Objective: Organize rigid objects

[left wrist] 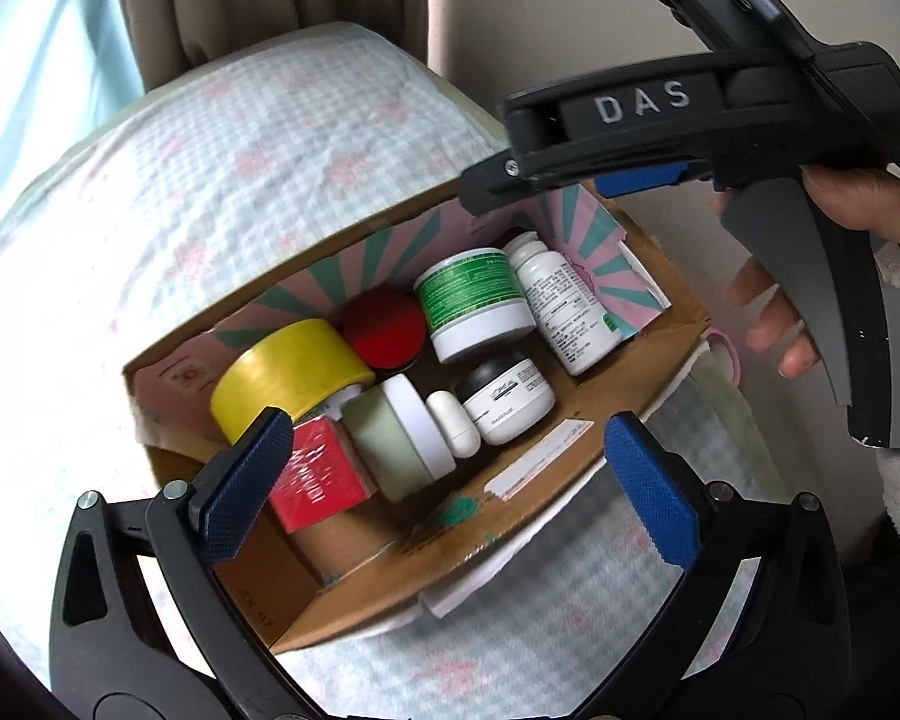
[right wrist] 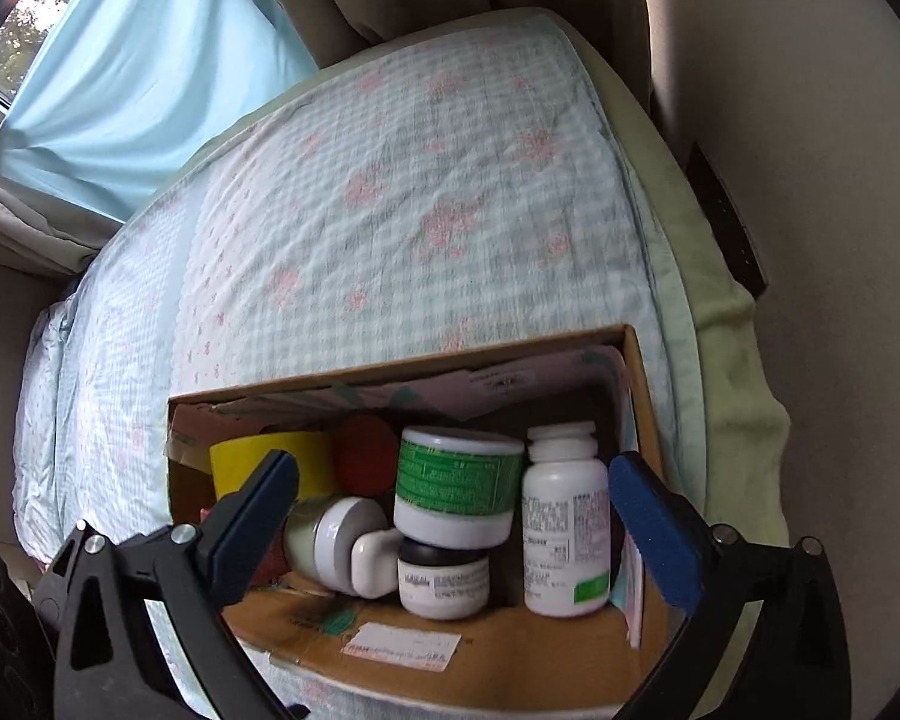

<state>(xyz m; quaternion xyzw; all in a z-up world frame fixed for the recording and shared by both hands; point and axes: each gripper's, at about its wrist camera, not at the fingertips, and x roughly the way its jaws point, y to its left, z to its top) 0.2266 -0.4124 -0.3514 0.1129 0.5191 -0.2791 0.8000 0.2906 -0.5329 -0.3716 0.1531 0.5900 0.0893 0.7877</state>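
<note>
An open cardboard box (left wrist: 528, 498) sits on a bed and holds several items: a yellow tape roll (left wrist: 288, 378), a red ball (left wrist: 384, 324), a green-labelled jar (left wrist: 474, 300), a white pill bottle (left wrist: 570, 306), a black-lidded jar (left wrist: 510, 399), a pale green jar (left wrist: 390, 444), a small white case (left wrist: 453, 423) and a red box (left wrist: 318, 474). My left gripper (left wrist: 450, 480) is open and empty above the box. My right gripper (right wrist: 450, 528) is open and empty over the box's near side (right wrist: 486, 636); its body (left wrist: 708, 114) shows in the left wrist view.
The bed has a checked floral quilt (right wrist: 390, 180). A beige wall (right wrist: 810, 180) runs along the right, with curtains (right wrist: 150, 60) behind the bed. A brown tape core (left wrist: 342, 546) lies in the box's near corner.
</note>
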